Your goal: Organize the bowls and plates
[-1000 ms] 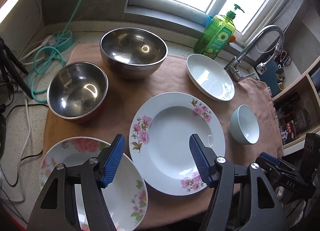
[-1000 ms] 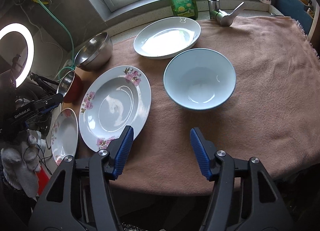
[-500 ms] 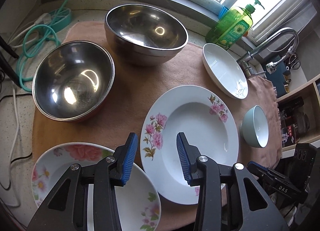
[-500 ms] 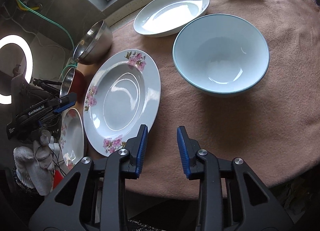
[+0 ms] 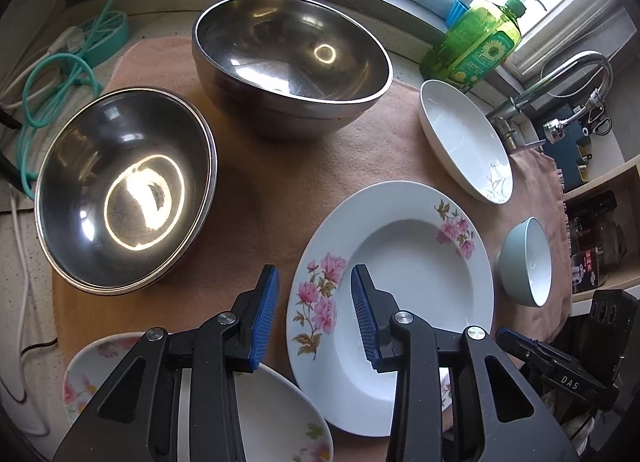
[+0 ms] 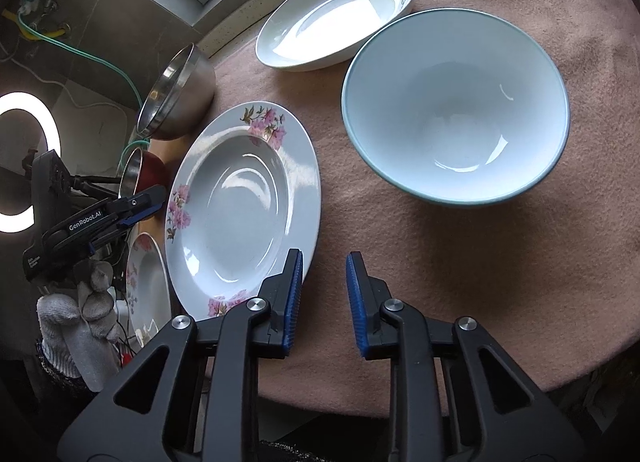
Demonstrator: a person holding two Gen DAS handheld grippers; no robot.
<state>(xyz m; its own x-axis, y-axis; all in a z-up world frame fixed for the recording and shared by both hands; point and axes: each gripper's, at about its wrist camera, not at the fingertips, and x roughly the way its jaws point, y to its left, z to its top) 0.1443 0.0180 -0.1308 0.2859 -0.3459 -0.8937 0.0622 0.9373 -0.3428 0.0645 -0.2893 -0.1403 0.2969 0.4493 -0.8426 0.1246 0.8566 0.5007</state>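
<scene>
In the left wrist view two steel bowls stand on the pink cloth: the near one (image 5: 124, 190) at left, the larger one (image 5: 292, 62) behind. A big flowered plate (image 5: 400, 274) lies centre, a plain white dish (image 5: 464, 142) behind it, a pale blue bowl (image 5: 526, 262) at right, a small flowered plate (image 5: 276, 418) under the fingers. My left gripper (image 5: 314, 306) is open and empty over the big plate's left rim. My right gripper (image 6: 322, 294) is open and empty beside the flowered plate (image 6: 240, 206), in front of the blue bowl (image 6: 456, 106).
A green soap bottle (image 5: 476, 46) and a tap (image 5: 560, 82) stand by the window. Teal cable (image 5: 52, 74) lies at the left of the counter. A shelf (image 5: 600, 222) with jars is at right. A ring light (image 6: 16, 162) glows at left.
Both grippers' jaws narrowed from wide open, then the left opened slightly again. The left moved forward and left, nearer the steel bowls. The right moved closer to the blue bowl and plate.
</scene>
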